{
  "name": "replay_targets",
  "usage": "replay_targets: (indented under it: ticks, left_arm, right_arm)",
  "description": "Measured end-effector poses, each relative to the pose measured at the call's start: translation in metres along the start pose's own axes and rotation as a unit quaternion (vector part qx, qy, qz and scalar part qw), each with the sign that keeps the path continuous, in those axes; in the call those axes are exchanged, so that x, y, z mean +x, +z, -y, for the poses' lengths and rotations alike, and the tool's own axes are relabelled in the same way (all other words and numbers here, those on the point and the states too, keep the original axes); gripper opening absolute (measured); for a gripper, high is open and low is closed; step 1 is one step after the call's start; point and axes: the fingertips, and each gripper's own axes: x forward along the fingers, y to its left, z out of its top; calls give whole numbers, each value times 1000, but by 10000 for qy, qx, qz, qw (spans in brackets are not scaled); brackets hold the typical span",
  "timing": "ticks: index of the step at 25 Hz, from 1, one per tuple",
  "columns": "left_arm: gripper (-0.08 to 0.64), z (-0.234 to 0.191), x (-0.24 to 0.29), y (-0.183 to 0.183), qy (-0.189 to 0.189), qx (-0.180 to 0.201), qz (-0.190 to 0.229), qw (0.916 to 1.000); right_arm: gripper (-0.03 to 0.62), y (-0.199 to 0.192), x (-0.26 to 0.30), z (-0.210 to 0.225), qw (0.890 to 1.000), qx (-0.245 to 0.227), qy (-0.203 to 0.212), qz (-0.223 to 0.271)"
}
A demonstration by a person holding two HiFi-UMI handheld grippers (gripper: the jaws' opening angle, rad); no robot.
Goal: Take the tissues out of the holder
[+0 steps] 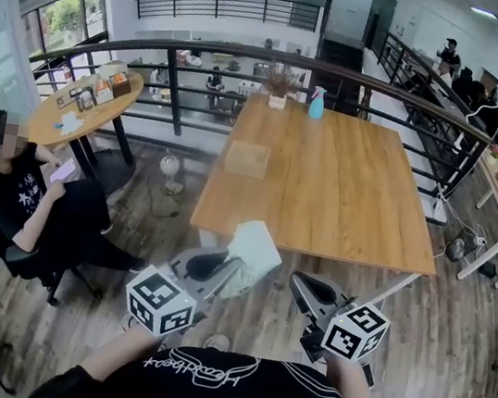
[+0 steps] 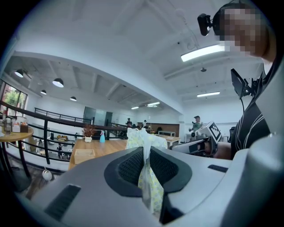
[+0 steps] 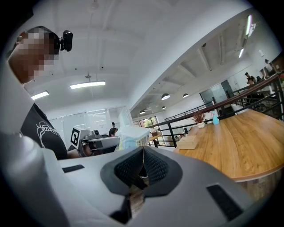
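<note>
Black T-shirt [image 1: 202, 375], white line print. Grey left claw [image 1: 218, 265] and right claw [image 1: 308, 290], black ribbed pads [image 2: 131, 166], black-and-white marker cubes [image 1: 161, 301].

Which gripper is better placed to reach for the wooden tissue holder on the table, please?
Probably the right gripper: its jaws are shut on nothing, while the left gripper is clamped on a tissue. Both hang off the table's near edge, away from the tissue holder.
</note>
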Motion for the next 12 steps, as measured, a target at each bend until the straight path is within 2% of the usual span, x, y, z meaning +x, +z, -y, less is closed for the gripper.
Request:
replay_targets:
  ticks: [12]
  left_arm:
    - [55,21,-5,8,133,91,47,9999]
  right_arm:
    - [18,5,-20,-5,10000,-68,45,32]
